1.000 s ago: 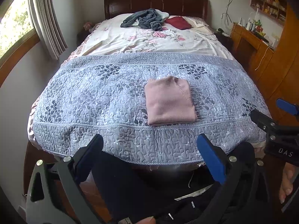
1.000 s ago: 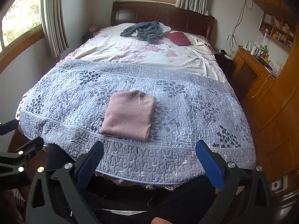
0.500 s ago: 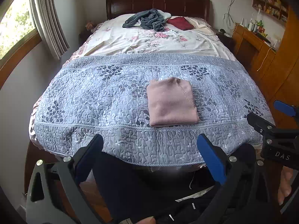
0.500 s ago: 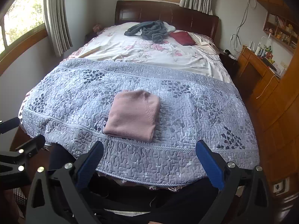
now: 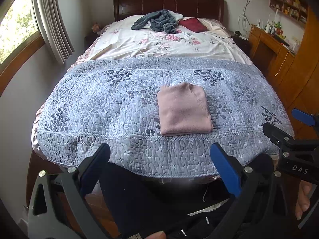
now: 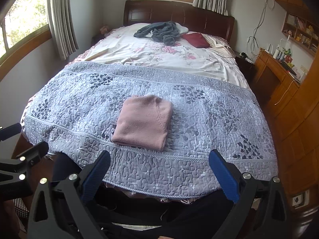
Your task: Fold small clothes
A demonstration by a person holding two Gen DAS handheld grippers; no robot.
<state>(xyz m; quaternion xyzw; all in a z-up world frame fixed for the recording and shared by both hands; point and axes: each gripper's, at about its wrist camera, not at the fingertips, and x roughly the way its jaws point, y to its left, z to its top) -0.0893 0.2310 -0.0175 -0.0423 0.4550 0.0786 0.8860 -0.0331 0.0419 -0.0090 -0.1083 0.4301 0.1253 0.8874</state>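
Lying folded near foot edge of bed quilt (image 5: 99,103): pink garment (image 5: 184,109). Left claw (image 5: 159,171), right claw (image 6: 158,176) wide open, empty, clear of bed. Judgement: fold complete; leave undisturbed, fetch grey clothes (image 5: 157,21) next.

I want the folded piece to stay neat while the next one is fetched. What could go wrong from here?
1. The pink garment lies close to the near edge of the quilt; a tug on the quilt could slide it off.
2. The grey clothes lie far up by the headboard; leaning across may brush the fold.
3. Both the left gripper and the right gripper are open and empty, so nothing steadies the fold.
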